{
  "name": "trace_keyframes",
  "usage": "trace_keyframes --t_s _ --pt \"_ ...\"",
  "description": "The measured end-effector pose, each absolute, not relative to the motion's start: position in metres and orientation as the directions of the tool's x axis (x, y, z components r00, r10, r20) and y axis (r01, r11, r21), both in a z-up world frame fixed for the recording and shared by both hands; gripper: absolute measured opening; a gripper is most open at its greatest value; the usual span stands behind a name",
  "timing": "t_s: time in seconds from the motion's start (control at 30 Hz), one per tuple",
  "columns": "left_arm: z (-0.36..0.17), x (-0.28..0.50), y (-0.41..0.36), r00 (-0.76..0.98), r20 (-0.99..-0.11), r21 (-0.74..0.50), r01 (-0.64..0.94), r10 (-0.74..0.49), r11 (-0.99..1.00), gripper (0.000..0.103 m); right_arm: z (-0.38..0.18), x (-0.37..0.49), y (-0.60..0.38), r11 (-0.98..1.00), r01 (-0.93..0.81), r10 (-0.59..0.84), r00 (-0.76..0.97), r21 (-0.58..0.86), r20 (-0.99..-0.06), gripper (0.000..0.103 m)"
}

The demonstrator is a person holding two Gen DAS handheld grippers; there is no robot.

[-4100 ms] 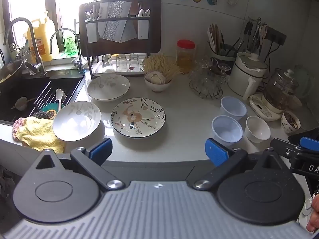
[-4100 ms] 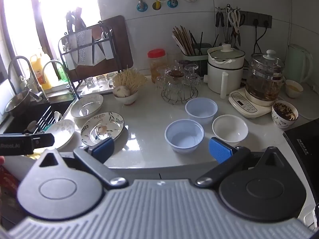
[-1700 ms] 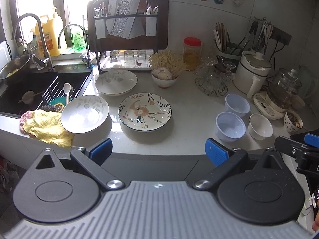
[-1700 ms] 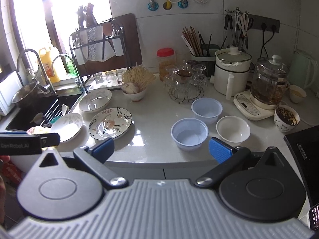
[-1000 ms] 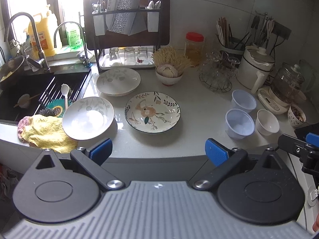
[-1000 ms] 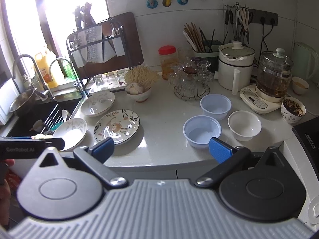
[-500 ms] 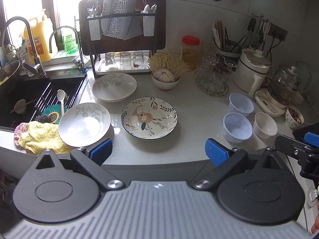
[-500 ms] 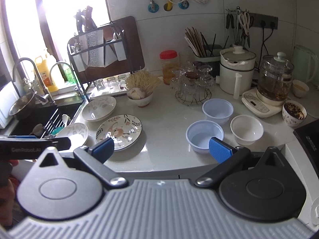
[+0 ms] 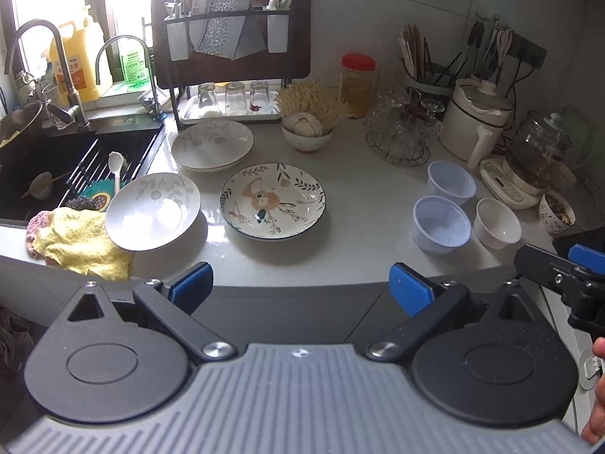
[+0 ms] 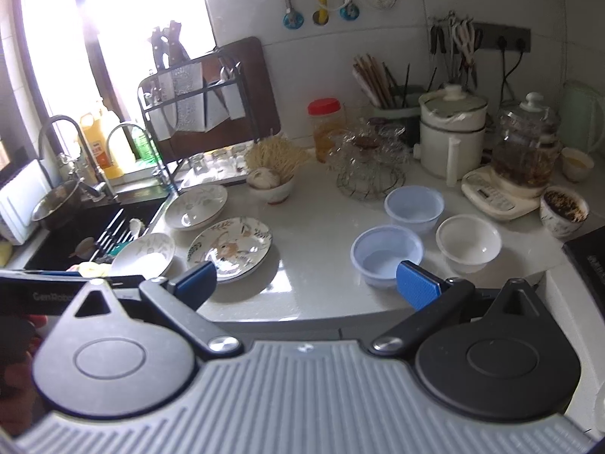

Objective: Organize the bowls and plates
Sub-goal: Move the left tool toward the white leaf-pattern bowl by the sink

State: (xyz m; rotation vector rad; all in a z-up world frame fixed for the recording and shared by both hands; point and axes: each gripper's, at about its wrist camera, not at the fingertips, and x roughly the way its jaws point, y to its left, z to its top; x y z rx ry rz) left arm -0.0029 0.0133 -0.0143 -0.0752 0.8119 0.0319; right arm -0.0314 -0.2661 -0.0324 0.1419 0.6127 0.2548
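Nothing has been picked up yet, so the job looks to be at its very start.

On the far left, a white plate with grey leaves (image 9: 153,212) sits near the front edge of the white table (image 9: 359,196), with one side resting on a yellow cloth (image 9: 77,242) by the sink. Just behind it lies a second white plate with grey leaves (image 9: 211,145). To the right of these is a round plate with a painted animal and leaves (image 9: 273,200).

The left gripper (image 9: 298,289) hangs in front of the table edge, its blue pads wide apart and holding nothing.

Further right stand two pale blue plastic bowls (image 10: 385,255), one behind the other, and a small white bowl (image 10: 469,244) just beside them. The right gripper (image 10: 306,285) is also spread apart and empty, facing the near blue bowl.

A good next move may be for the left gripper to go to the rim of the nearest leaf plate, close on it, and set it on a matching plate. The right one could put one blue bowl inside the other. The tilted plate may slip, so a gentle pinch is wise.
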Motion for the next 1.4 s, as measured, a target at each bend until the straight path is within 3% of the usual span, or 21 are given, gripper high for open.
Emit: trace_keyframes --t_s 0.33,0.87,1.37,1.4 --pt "-0.031 0.016 0.045 0.668 -0.744 -0.077 -0.047 -0.026 0.996 0.101 -0.059 -0.014 -0.236 0.948 -0.286 0.313 0.759 0.14 -0.571 0.103" --pt "-0.06 0.09 0.151 0.635 -0.764 -0.122 0.032 -0.114 0.992 0.101 -0.073 0.02 -0.151 0.967 -0.176 0.252 0.77 0.185 -0.586 0.103" --pt "-0.104 0.169 0.27 0.582 -0.805 -0.125 0.021 -0.114 0.992 0.101 -0.094 0.087 -0.052 0.954 -0.197 0.295 0.742 0.225 -0.602 0.098" --pt "-0.108 0.174 0.279 0.573 -0.812 -0.123 0.022 -0.114 0.992 0.101 -0.098 0.09 -0.045 0.952 -0.192 0.299 0.734 0.236 -0.61 0.094"
